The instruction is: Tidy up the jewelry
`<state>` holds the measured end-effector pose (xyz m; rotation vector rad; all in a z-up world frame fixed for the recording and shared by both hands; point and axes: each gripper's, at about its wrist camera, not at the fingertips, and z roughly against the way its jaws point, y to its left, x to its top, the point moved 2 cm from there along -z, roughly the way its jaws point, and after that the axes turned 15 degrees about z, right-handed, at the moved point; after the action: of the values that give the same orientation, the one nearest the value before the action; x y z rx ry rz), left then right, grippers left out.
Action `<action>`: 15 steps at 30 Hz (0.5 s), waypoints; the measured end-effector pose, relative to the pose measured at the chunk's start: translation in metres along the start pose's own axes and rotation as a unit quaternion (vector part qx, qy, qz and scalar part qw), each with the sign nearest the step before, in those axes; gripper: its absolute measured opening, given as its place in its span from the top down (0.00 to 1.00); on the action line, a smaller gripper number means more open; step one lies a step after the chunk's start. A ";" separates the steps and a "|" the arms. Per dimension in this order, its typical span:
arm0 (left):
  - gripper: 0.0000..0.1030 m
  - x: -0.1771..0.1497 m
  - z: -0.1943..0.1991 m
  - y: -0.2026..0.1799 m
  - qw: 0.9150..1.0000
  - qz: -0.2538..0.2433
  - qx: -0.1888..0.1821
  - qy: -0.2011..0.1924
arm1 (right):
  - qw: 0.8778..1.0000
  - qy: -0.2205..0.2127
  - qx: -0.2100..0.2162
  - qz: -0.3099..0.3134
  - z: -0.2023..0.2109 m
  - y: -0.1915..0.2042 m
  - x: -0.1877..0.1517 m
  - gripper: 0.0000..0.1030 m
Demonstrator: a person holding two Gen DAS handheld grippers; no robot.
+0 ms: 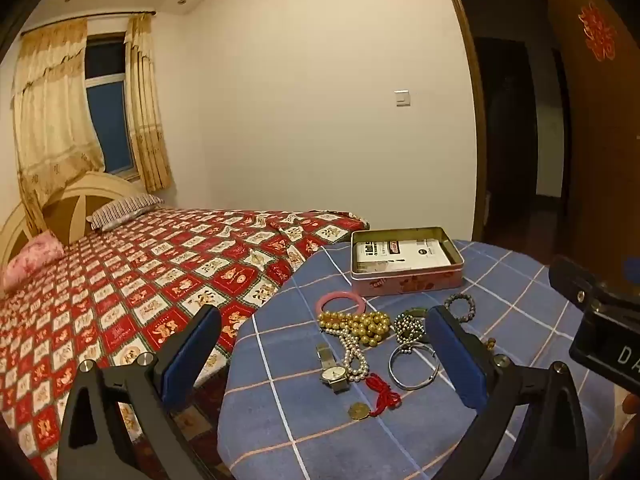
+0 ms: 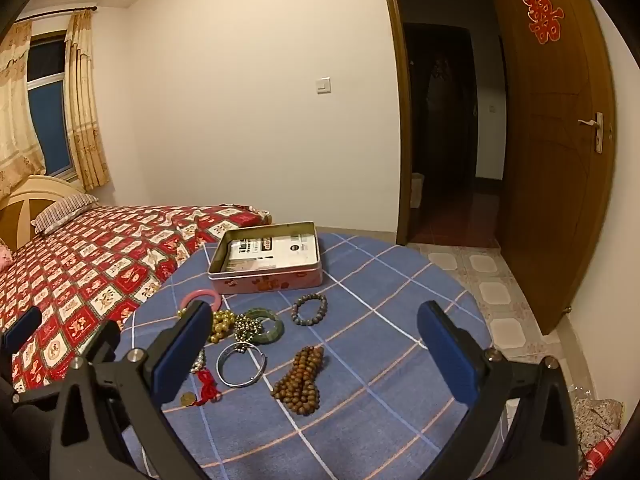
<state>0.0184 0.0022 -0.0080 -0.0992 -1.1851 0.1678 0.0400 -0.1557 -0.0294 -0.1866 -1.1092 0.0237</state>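
Both my claws, left gripper [image 1: 322, 354] and right gripper [image 2: 316, 350], gape empty; silver bangle [image 2: 241, 365] looks stiff, slippery; I'd pinch its rim.

we see a round table [image 2: 400, 320] under a blue checked cloth. on it sit an open pink tin [image 2: 266, 258], a pink bangle [image 1: 341, 303], gold beads [image 1: 360, 324], a pearl strand [image 1: 354, 354], a watch [image 1: 333, 368], a silver bangle [image 2: 241, 365], a green bangle [image 2: 268, 326], a grey bead bracelet [image 2: 309, 309], brown wooden beads [image 2: 300, 376], and a red cord with a coin [image 2: 200, 394].
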 end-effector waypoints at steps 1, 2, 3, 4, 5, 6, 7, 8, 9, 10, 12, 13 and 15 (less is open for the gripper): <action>0.01 0.000 0.000 0.003 1.000 0.005 -0.002 0.002 | 1.000 0.000 0.000 0.000 0.000 -0.001 0.000 0.00; 0.01 0.001 0.000 0.007 1.000 0.012 -0.005 0.006 | 1.000 0.000 0.000 -0.001 -0.001 -0.001 0.000 0.00; 0.01 0.002 0.001 0.011 1.000 0.018 -0.008 0.010 | 1.000 -0.003 -0.003 0.004 -0.001 -0.001 0.000 0.00; 0.01 0.007 0.001 0.004 1.000 0.003 -0.013 0.011 | 1.000 -0.003 -0.002 0.003 -0.001 -0.002 -0.001 0.00; 0.01 0.008 0.006 0.001 1.000 -0.004 -0.016 0.005 | 1.000 -0.002 -0.004 0.006 -0.002 -0.001 -0.001 0.00; 0.01 0.007 0.004 -0.002 1.000 -0.010 -0.014 0.011 | 1.000 -0.001 -0.004 0.005 -0.002 -0.001 -0.001 0.00; 0.01 0.009 0.006 0.001 1.000 -0.003 -0.014 0.009 | 1.000 -0.002 -0.004 0.005 -0.002 -0.002 -0.001 0.00; 0.01 0.010 0.007 -0.002 1.000 -0.006 -0.011 0.007 | 1.000 -0.002 -0.004 0.004 -0.002 -0.002 -0.001 0.00; 0.01 0.011 0.007 -0.001 1.000 -0.003 -0.011 0.007 | 1.000 -0.002 -0.004 0.004 -0.002 -0.002 -0.003 0.00; 0.01 0.006 0.005 -0.004 1.000 -0.006 -0.010 0.008 | 1.000 -0.002 -0.004 0.004 -0.002 -0.001 -0.003 0.00; 0.01 0.001 0.001 -0.006 1.000 -0.006 -0.013 0.015 | 1.000 -0.001 -0.004 0.003 -0.003 -0.005 -0.004 0.00; 0.01 0.001 0.001 -0.006 1.000 -0.005 -0.015 0.017 | 1.000 -0.001 -0.003 0.003 -0.002 -0.005 -0.003 0.00; 0.01 0.000 0.002 -0.006 1.000 -0.005 -0.017 0.017 | 1.000 0.000 -0.003 0.003 -0.002 -0.005 -0.003 0.00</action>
<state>0.0166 -0.0043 -0.0064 -0.1264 -1.1543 0.1362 0.0402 -0.1610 -0.0323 -0.1951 -1.1093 0.0247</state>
